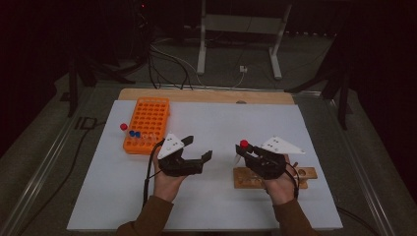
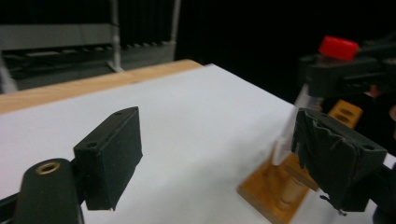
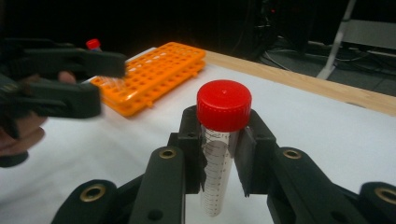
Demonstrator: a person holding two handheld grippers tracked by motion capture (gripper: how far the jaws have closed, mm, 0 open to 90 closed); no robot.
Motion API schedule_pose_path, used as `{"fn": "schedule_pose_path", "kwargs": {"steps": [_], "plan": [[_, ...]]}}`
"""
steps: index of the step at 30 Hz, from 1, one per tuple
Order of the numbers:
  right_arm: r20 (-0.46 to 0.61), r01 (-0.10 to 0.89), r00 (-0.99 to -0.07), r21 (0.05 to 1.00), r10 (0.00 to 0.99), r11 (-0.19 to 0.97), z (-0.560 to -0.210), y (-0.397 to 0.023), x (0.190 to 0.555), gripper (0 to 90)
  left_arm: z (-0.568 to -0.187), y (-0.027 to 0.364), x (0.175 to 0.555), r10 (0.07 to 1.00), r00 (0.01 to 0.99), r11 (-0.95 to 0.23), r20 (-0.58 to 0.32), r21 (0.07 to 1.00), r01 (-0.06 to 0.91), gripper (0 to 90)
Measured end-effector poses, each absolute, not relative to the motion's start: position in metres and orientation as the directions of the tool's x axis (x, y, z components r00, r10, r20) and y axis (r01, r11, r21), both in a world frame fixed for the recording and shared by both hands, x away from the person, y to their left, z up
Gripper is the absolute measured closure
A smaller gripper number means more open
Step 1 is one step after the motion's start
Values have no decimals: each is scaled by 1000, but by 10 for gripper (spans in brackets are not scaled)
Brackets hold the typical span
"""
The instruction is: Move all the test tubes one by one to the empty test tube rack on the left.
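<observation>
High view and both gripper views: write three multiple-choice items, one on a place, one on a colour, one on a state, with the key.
1. Where does the orange rack stand?
A. far left of the white mat
B. near right corner
C. on the wooden block

2. What colour is the cap of the tube in the right tongs?
A. blue
B. red
C. white

3. How are the left tongs?
A. shut on a tube
B. shut on the rack
C. open, nothing between the jaws

Key: 1 A, the high view shows it at the mat's far left; 2 B, the right gripper view shows a red cap; 3 C, the left gripper view shows only white mat between the jaws.
</observation>
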State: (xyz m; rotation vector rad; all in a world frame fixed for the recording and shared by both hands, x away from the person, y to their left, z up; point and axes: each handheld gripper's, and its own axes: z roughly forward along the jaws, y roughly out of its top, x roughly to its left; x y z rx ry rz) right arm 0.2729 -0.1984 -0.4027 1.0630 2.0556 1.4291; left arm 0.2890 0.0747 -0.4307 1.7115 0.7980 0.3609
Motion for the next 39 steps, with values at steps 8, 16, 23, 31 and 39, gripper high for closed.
{"fn": "schedule_pose_path", "kwargs": {"steps": [8,16,23,31,39], "plan": [[90,350,-646,918,758,189,-406,-182,271,736,-435,49,285,640,762,-209,-104,930,303,250],[94,346,-663,918,743,193,-407,-172,270,736,-443,33,282,608,789,-240,-93,925,294,376],[89,343,-684,915,724,212,-409,-166,269,736,-445,27,280,562,821,-244,-100,928,280,625],[114,350,-715,912,690,212,-409,-171,269,497,-446,30,281,564,820,-253,-95,926,281,746],[103,360,-663,912,741,196,-409,-181,271,184,-445,45,285,610,787,-241,-93,924,297,747]]}}
